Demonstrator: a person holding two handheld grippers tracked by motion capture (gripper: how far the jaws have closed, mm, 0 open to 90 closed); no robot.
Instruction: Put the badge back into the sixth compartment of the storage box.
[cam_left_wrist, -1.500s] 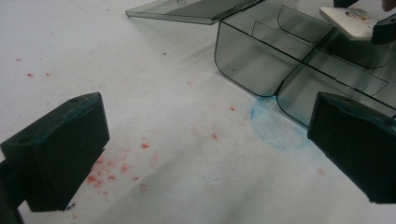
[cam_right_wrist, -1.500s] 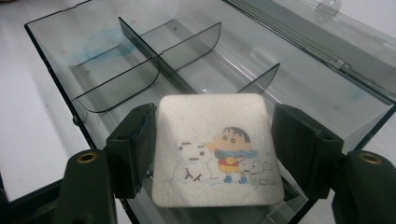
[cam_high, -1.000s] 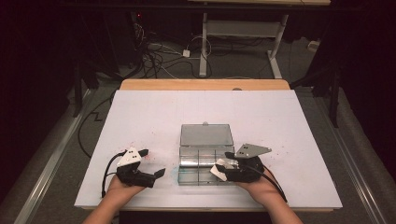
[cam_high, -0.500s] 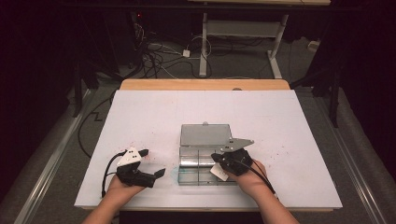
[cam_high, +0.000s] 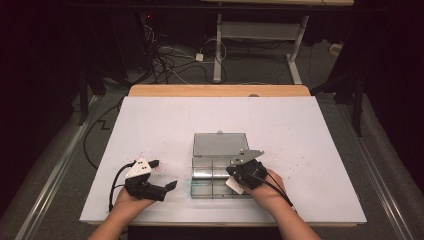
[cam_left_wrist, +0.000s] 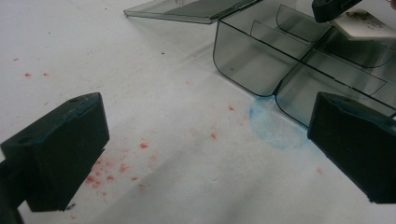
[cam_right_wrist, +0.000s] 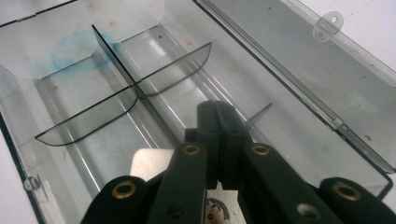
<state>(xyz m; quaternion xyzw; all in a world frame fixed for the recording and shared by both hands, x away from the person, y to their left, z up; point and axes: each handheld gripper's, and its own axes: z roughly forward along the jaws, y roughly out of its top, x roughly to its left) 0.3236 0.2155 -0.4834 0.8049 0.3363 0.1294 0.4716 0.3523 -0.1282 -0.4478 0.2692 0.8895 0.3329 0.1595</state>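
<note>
A clear plastic compartment box (cam_high: 200, 195) lies near the front of the white table, its lid (cam_high: 220, 144) folded open flat behind it. My right gripper (cam_high: 228, 173) reaches leftward over the box's right half. In the right gripper view its jaws are pressed together above the dividers (cam_right_wrist: 84, 123), the gripper (cam_right_wrist: 216, 112) shut with nothing visible between them. A white piece (cam_high: 234, 185) sits under its body. My left gripper (cam_high: 165, 174) rests on the table left of the box, open and empty (cam_left_wrist: 205, 149), with the box's corner (cam_left_wrist: 247, 60) ahead.
The compartments look empty. Red specks (cam_left_wrist: 107, 177) and a round blue stain (cam_left_wrist: 271, 126) mark the white table top (cam_high: 175, 120). The table's front edge is close under both hands. Cables and desk legs (cam_high: 217, 50) lie on the floor beyond the far edge.
The right hand has shifted left, bringing its gripper further over the box. The left hand and the box have stayed put.
</note>
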